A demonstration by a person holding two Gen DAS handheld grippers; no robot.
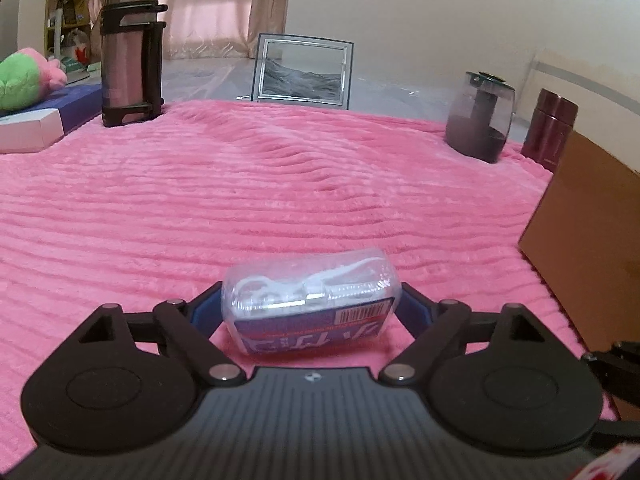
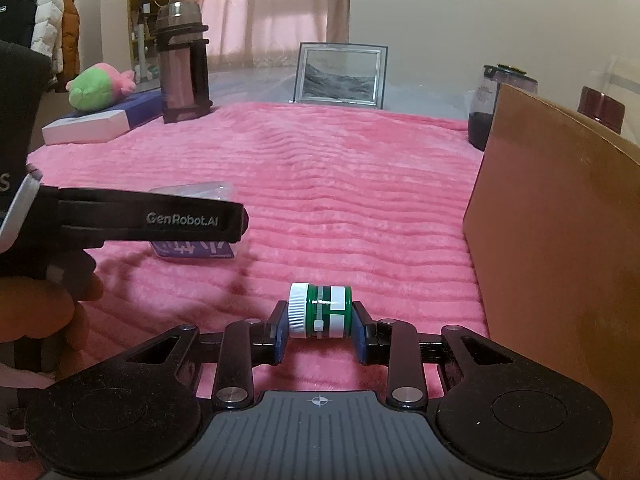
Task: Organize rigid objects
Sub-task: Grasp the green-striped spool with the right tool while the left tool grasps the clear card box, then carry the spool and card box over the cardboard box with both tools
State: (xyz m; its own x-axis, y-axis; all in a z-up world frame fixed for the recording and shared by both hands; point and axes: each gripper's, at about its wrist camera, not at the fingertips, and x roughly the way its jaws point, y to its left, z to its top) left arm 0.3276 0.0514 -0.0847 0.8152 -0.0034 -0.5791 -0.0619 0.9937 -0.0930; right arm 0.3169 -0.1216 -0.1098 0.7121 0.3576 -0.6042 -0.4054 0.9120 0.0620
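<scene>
We work over a ribbed pink plush blanket (image 1: 280, 184) spread across a flat surface, with pale curtains (image 1: 224, 4) and a plain wall behind it. Along the far edge stand a tall steel vacuum flask with black straps (image 1: 130, 50), a silver-framed sand picture (image 1: 302, 72), a smoky translucent jar with a dark lid (image 1: 478, 116) and a maroon metal tumbler (image 1: 552, 128). At the far left a green and pink plush toy (image 1: 24, 78) lies on a dark blue box (image 1: 76, 106), beside a flat white box (image 1: 28, 132). A brown cardboard box (image 2: 560, 240) rises on the right.

Our left gripper (image 1: 310, 312) has its blue-padded fingers (image 1: 206, 312) against both ends of a clear plastic pack with a purple label and white pieces inside (image 1: 310, 308); the pack lies on the blanket near the camera, and we cannot tell how firmly it is pinched. Seen from the right wrist, that pack sits well left of the cardboard box.

Our right gripper (image 2: 320, 330) is narrowed around a small green jar with a white ribbed cap (image 2: 320, 310), lying on its side, cap to the left, pads touching both ends. It lies close beside the cardboard box's near corner.
</scene>
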